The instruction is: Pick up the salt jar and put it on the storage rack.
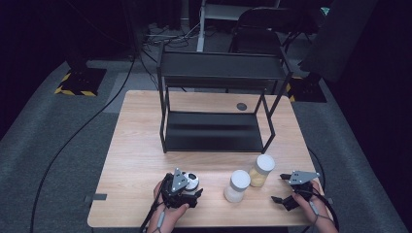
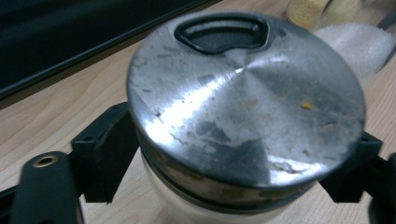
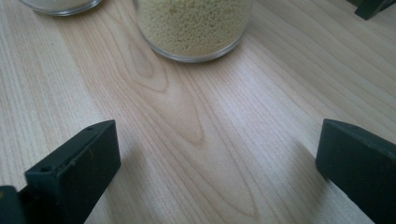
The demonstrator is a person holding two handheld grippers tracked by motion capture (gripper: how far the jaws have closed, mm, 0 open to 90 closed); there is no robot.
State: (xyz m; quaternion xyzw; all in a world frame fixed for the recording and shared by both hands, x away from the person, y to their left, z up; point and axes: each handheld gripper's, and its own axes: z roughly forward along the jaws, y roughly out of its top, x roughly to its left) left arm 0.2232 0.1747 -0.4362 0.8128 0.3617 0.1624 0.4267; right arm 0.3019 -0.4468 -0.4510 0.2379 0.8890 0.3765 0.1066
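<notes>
A squat jar with a scratched round metal lid (image 2: 243, 102) stands on the wooden table near its front edge, left of middle (image 1: 193, 180). My left gripper (image 2: 238, 179) has one black jaw on each side of the jar just under the lid, and both appear to touch the glass; in the high view the left gripper (image 1: 193, 188) sits right at the jar. My right gripper (image 1: 278, 188) rests low at the front right with its jaws wide apart, and bare table lies between them in the right gripper view (image 3: 215, 163).
Two white-lidded jars stand between the hands: one with white contents (image 1: 237, 186), one with yellow grains (image 1: 261, 171) (image 3: 194, 23). A black two-tier metal rack (image 1: 214, 131) takes up the back half of the table. Cables and a chair lie beyond.
</notes>
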